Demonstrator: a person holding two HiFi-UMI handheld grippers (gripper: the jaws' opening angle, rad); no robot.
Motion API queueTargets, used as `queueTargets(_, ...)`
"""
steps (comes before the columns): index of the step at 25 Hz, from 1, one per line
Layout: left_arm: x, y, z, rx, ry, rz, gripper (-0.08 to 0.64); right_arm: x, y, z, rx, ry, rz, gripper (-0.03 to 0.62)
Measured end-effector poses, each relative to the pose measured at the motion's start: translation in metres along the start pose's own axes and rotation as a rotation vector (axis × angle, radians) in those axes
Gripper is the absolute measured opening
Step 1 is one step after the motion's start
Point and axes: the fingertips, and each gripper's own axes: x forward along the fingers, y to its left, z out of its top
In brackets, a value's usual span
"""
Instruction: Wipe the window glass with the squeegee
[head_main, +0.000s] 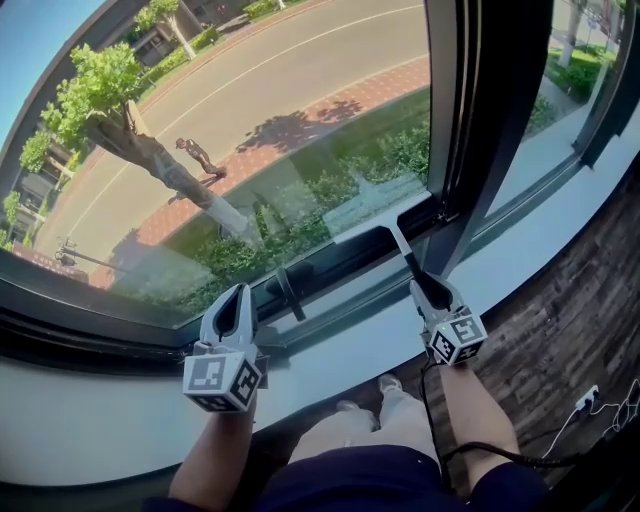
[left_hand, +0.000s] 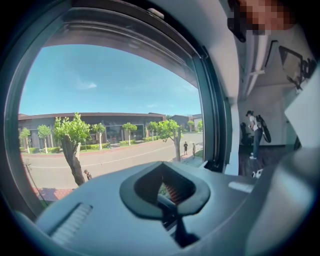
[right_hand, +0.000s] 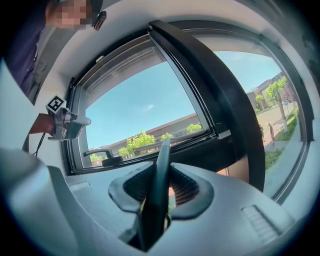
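1. The right gripper (head_main: 425, 285) was closed on the dark handle of the squeegee (head_main: 402, 245), with the handle clamped between the two ribbed pads (right_hand: 187, 189) and standing up out of the jaws.
2. The squeegee reached from this gripper up to the lower edge of the window glass (head_main: 250, 130). Its pale head lay near the bottom right corner of the pane, just beside the dark frame post (head_main: 480, 120).
3. The left gripper (head_main: 238, 292) had its jaws brought together and held nothing. Only the street showed through the small opening between its pads (left_hand: 175, 192).
4. This gripper was over the white sill (head_main: 330, 350), just left of the black window handle (head_main: 290, 290) and well apart from the squeegee.
5. Both grippers pointed toward the glass — the left one low, at the bottom frame.
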Motion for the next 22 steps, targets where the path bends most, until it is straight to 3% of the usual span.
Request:
queueTargets(10, -0.013, 0.024, 0.013, -0.044, -0.054, 0.072, 0.005, -0.004, -0.002, 0.002, -0.002, 0.069, -0.017, 0.103)
queueTargets(18, -0.040, 0.072, 0.005, -0.080, -0.098, 0.130, 0.005, -0.014, 0.034, 0.058, -0.055, -0.075, -0.005, 0.103)
queueTargets(22, -0.051, 0.094, -0.006, -0.084, -0.098, 0.121, 0.005, -0.009, 0.065, 0.091, -0.080, -0.153, 0.009, 0.103)
